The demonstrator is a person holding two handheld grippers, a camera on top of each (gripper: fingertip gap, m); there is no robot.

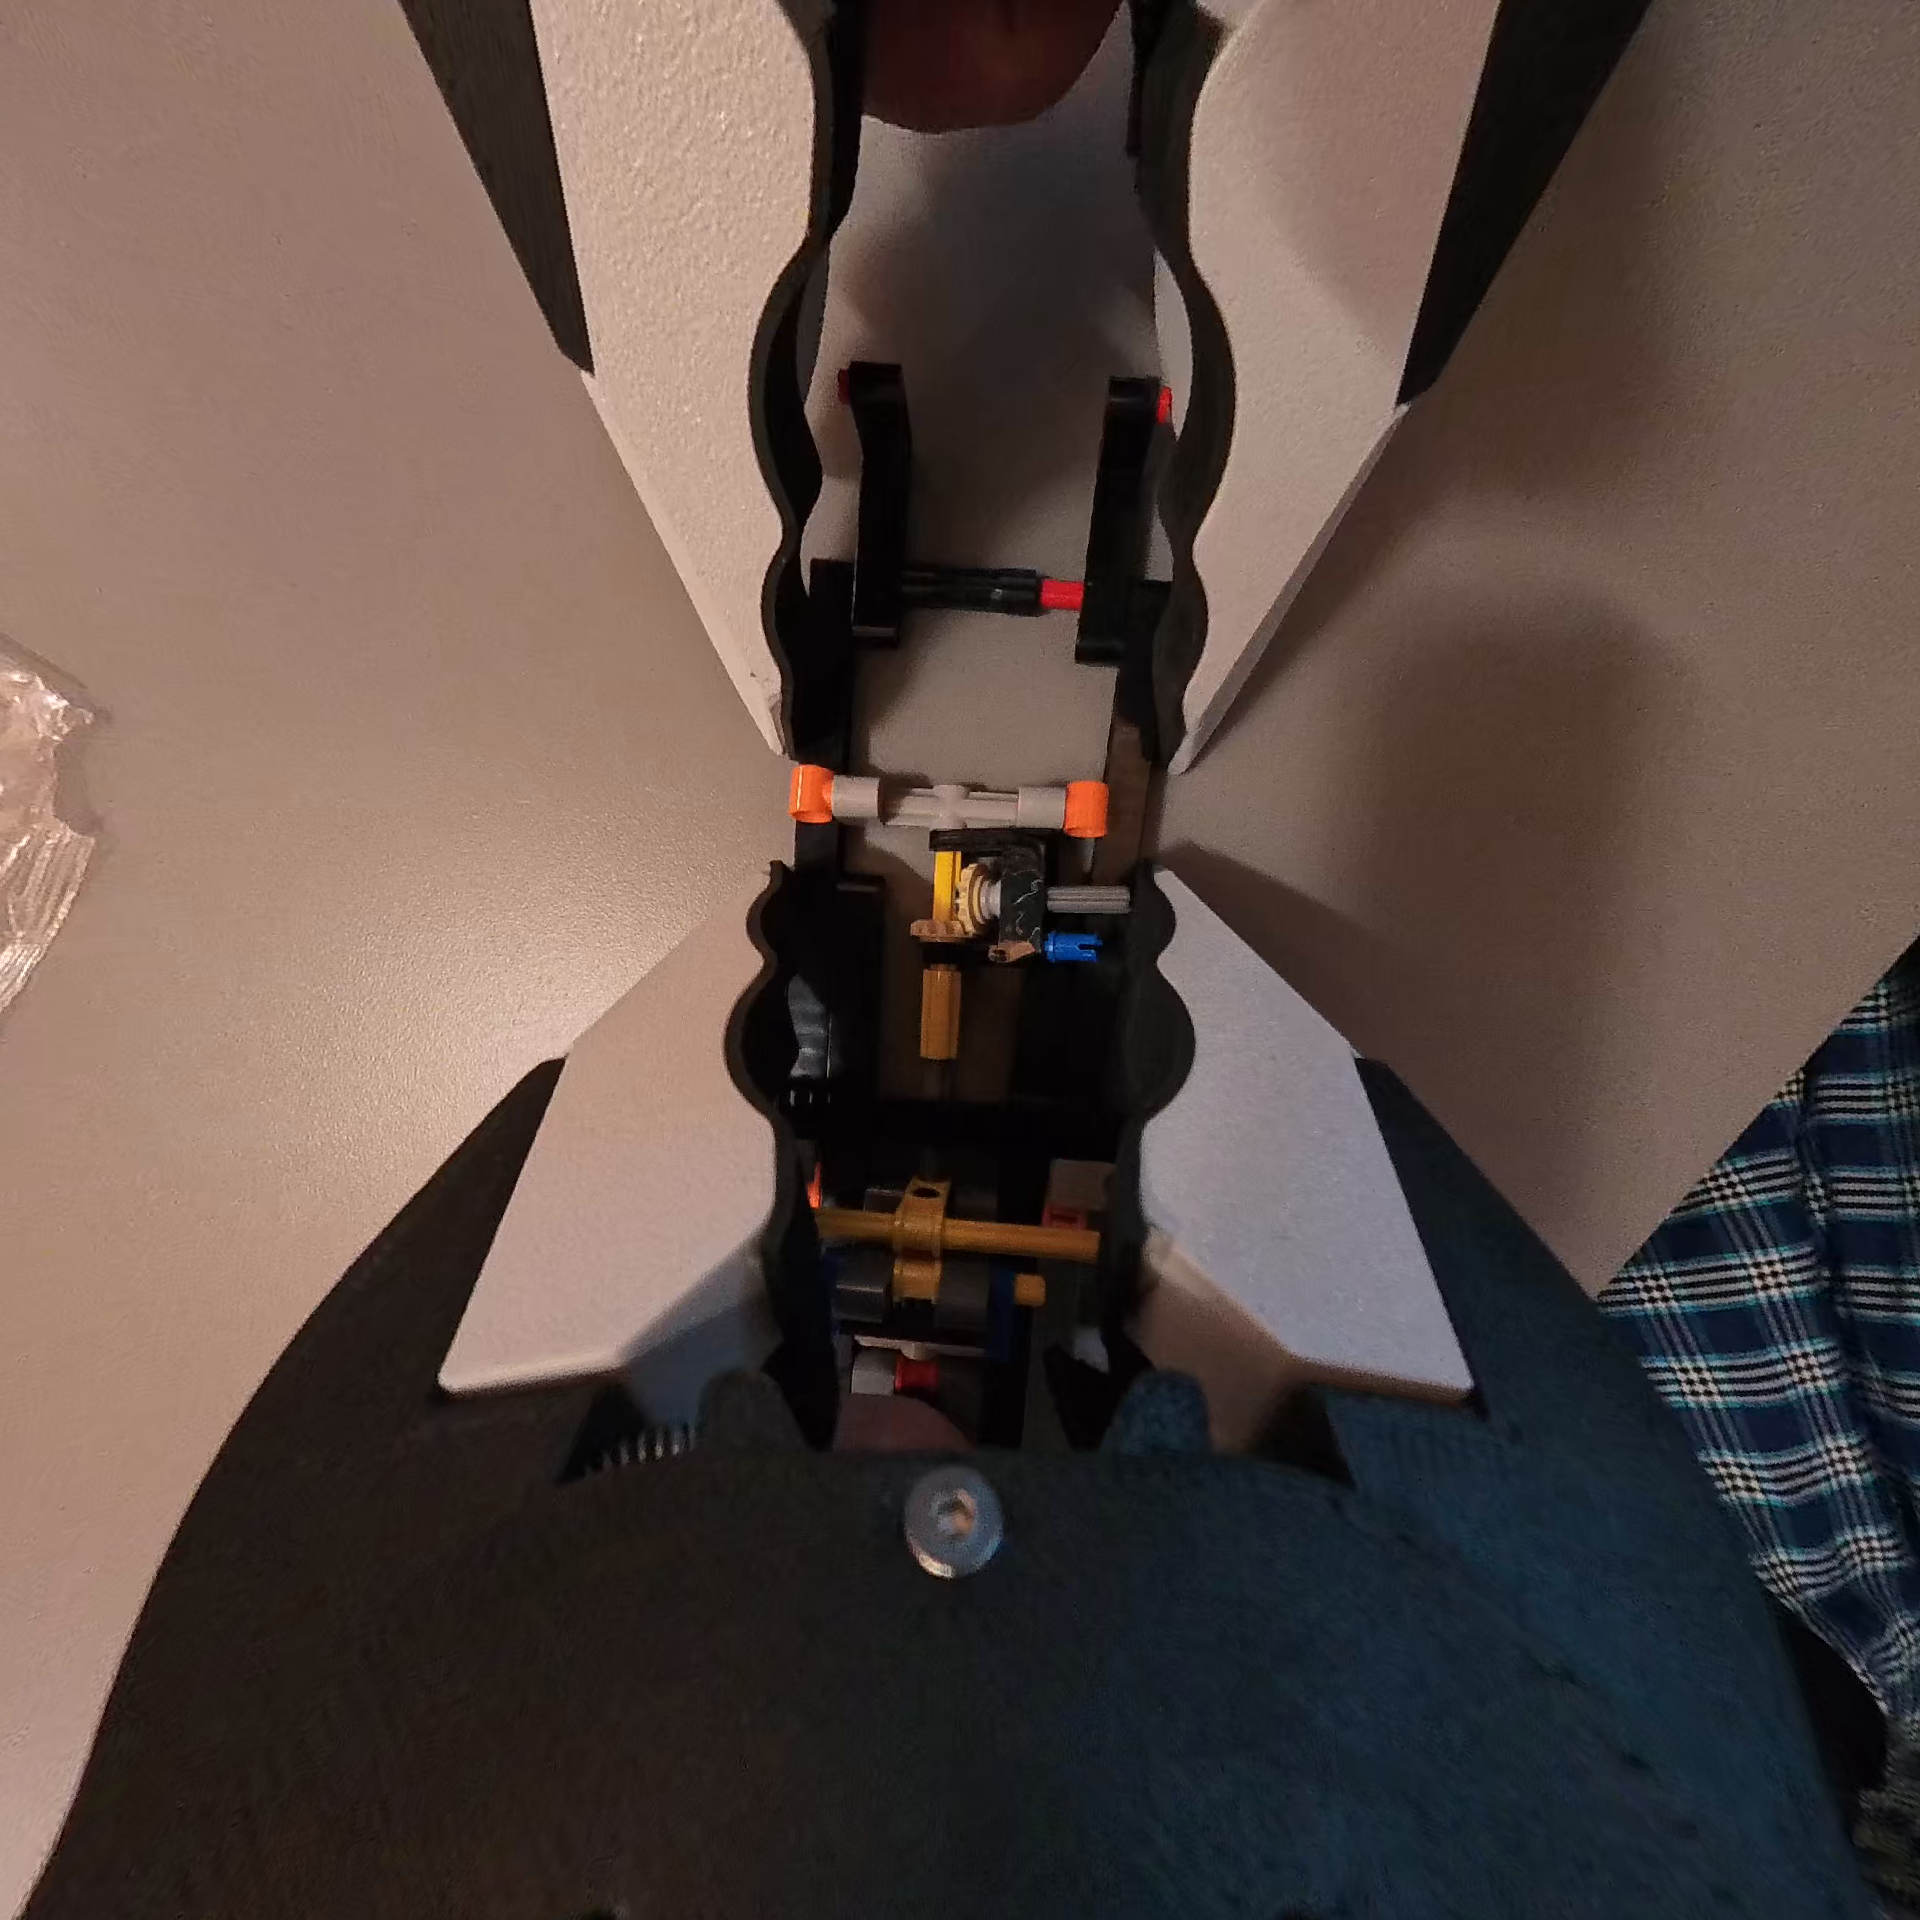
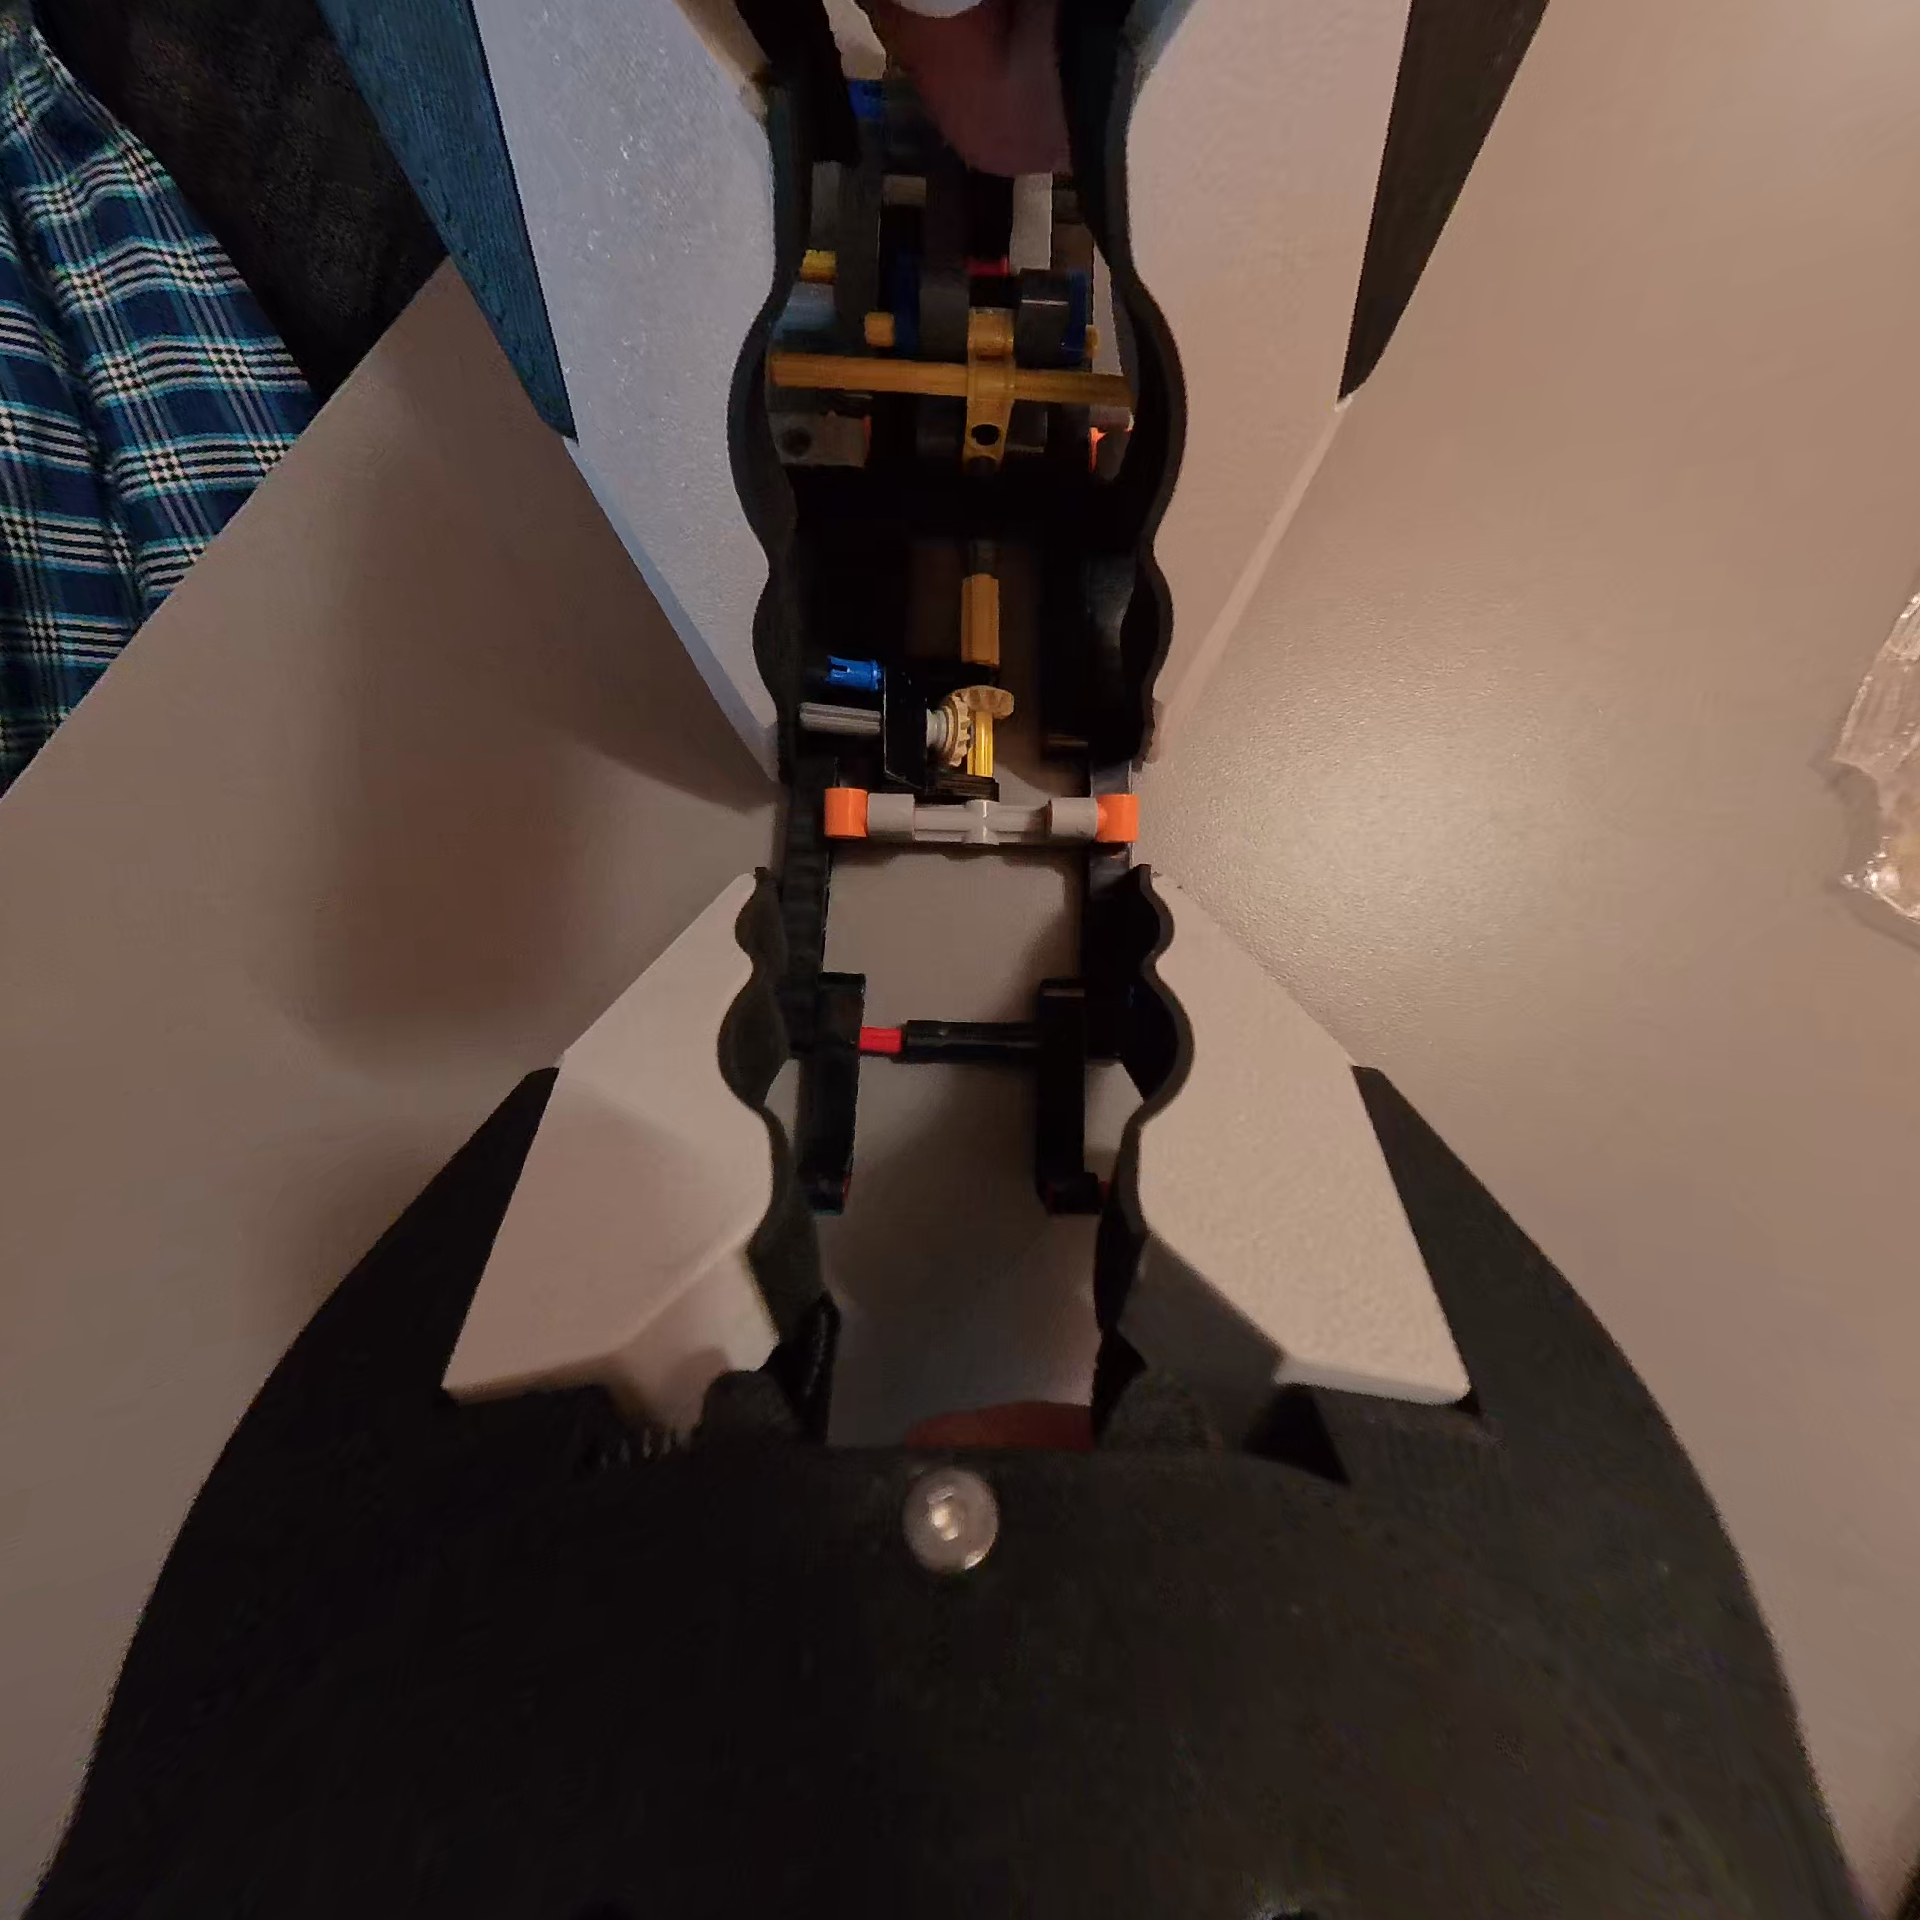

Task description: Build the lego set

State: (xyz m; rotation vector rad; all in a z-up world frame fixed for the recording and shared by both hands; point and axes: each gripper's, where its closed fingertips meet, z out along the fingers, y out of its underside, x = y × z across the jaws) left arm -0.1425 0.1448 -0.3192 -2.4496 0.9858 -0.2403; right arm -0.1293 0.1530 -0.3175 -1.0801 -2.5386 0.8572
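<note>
A long black Lego frame (image 1: 862, 997) runs between both grippers. It has a grey axle with orange ends (image 1: 945, 805) across its middle, tan gears, a blue pin and gold axles. My left gripper (image 1: 961, 883) is shut on the gear end. My right gripper (image 1: 977, 727) comes in from the top of the left wrist view and is shut on the other end, with its two black beams and red pins. In the right wrist view my right gripper (image 2: 956, 894) holds the frame (image 2: 1060, 1091) near the beams, and the left gripper (image 2: 961, 748) faces it from above.
The frame is held over a plain beige surface (image 1: 312, 623). A crumpled clear plastic bag (image 1: 42, 810) lies at the left edge, also at the right edge of the right wrist view (image 2: 1881, 758). Blue plaid fabric (image 1: 1787, 1299) is at the lower right. My two grippers' fingertips are within a few centimetres of each other.
</note>
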